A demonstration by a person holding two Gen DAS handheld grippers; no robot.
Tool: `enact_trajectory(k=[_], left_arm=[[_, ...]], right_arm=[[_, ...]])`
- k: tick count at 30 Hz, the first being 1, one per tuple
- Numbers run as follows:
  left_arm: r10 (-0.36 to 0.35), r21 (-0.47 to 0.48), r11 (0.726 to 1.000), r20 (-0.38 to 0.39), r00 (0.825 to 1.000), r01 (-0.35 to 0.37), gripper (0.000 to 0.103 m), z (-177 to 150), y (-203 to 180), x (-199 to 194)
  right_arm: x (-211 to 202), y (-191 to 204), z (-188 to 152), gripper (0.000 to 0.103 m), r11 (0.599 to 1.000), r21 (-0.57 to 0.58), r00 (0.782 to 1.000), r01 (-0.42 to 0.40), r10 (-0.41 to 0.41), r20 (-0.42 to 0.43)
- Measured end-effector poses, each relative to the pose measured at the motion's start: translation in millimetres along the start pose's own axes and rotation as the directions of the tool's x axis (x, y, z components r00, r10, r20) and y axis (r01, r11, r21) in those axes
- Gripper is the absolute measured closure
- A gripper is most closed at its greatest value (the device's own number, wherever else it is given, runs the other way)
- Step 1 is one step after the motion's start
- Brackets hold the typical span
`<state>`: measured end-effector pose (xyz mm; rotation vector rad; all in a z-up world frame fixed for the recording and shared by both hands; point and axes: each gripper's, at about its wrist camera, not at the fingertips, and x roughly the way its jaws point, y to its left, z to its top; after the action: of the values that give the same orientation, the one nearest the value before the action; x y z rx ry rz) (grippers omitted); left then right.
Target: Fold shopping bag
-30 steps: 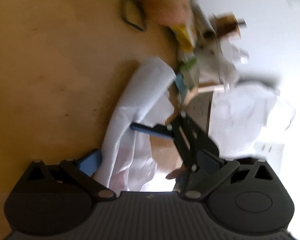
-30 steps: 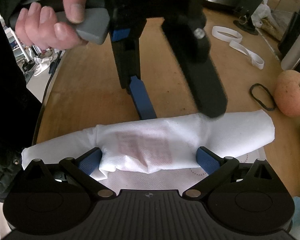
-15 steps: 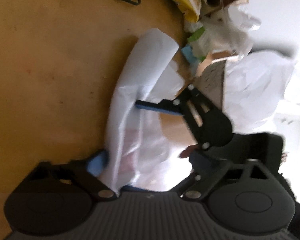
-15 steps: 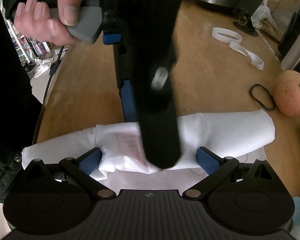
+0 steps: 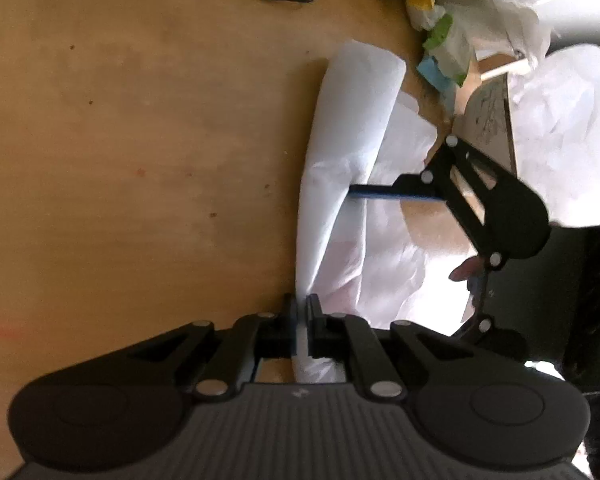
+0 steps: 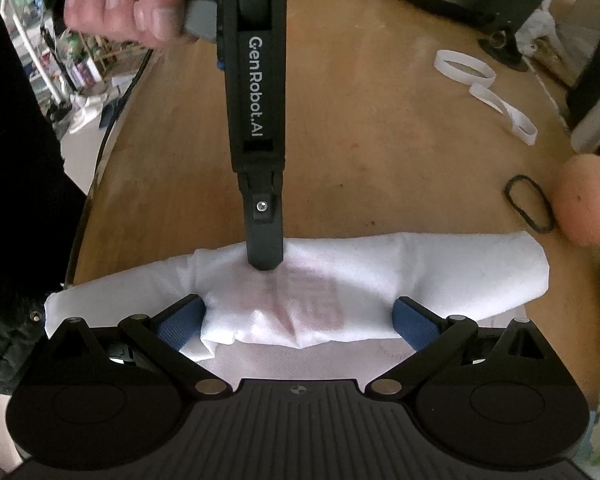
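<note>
My left gripper (image 5: 301, 318) tips steeply down at the wooden table (image 5: 140, 140), and its jaws have just been closing — they now pinch a fold of the white shopping bag (image 6: 380, 272) between them, nearly touching. From my right side I see it as a black bar standing on the bag's near-left part, with the hand (image 6: 128, 8) wrapped round its grey handle at the top. My right gripper (image 6: 300, 316) points down too, jaws spread wide on either side of the bag's near edge; its blue ribbed pads (image 6: 414, 322) sit beside the cloth and I cannot tell if they touch it.

The bag lies rolled into a long soft bundle across the table's front edge — thin, dimpled, non-woven fabric, creased, with a faint red printed block showing through that I cannot read. The table is smooth and tan, speckled with small dark marks.

White letters down the left gripper's black body read "GenRobot.AI". Further off lie a black elastic loop (image 6: 528, 202), a pinkish round fruit (image 6: 590, 200) and white looped straps (image 6: 484, 84).
</note>
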<state>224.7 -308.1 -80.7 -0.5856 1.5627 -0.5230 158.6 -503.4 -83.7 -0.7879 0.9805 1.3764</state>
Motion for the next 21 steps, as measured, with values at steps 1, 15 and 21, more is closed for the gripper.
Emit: enact_trajectory(k=[1,15,21], left_arm=[[-0.007,-0.005,1.000,0.000,1.000,0.007,0.099,-0.4,2.3,-0.5],[-0.251,-0.131,0.956,0.093,0.964,0.261,0.024,-10.1,13.3,0.9],[-0.215,-0.067,0.973,0.077,0.973,0.221,0.016,-29.9,8.4,-4.3]], right_arm=[[-0.1,0.6,0.4,0.000,1.000,-0.004,1.000,-0.003,0.003,0.001],[3.7,-1.2,-2.3,0.000,1.000,0.001,1.000,-0.025,0.025,0.007],[2.3,-2.1,-11.2,0.000,1.000,0.008,0.998,-0.028,0.027,0.056]])
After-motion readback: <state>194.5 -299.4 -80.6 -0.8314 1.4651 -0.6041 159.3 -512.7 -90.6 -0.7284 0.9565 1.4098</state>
